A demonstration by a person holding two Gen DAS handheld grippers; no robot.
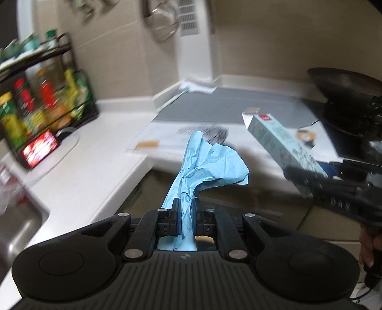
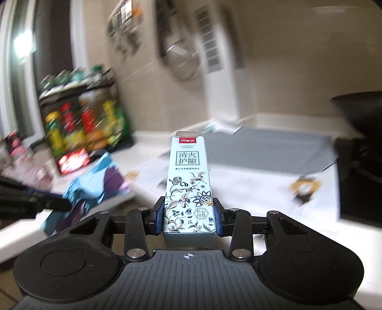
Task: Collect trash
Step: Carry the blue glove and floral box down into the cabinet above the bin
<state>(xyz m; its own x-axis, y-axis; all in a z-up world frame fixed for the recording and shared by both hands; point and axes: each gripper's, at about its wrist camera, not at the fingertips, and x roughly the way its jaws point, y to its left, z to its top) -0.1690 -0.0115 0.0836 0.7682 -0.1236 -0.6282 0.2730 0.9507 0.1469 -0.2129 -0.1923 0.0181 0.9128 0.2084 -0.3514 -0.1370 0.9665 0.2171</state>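
Note:
My left gripper (image 1: 185,205) is shut on a crumpled light-blue paper (image 1: 210,162) and holds it in the air in front of the counter's edge. My right gripper (image 2: 189,205) is shut on a long pale-green toothpaste box (image 2: 188,176) with a flower print and an open top flap. In the left wrist view the box (image 1: 281,140) and the right gripper (image 1: 308,176) are at the right, close to the blue paper. In the right wrist view the blue paper (image 2: 86,186) and the left gripper (image 2: 64,204) are at the left.
A white counter (image 1: 95,152) carries a black rack of bottles and packets (image 1: 45,100) at the left, a grey mat (image 1: 229,107) at the back, and papers (image 1: 167,138). A steel sink (image 1: 16,224) is at the far left. A black wok (image 1: 346,90) sits at the right. A strainer (image 1: 164,21) hangs on the wall.

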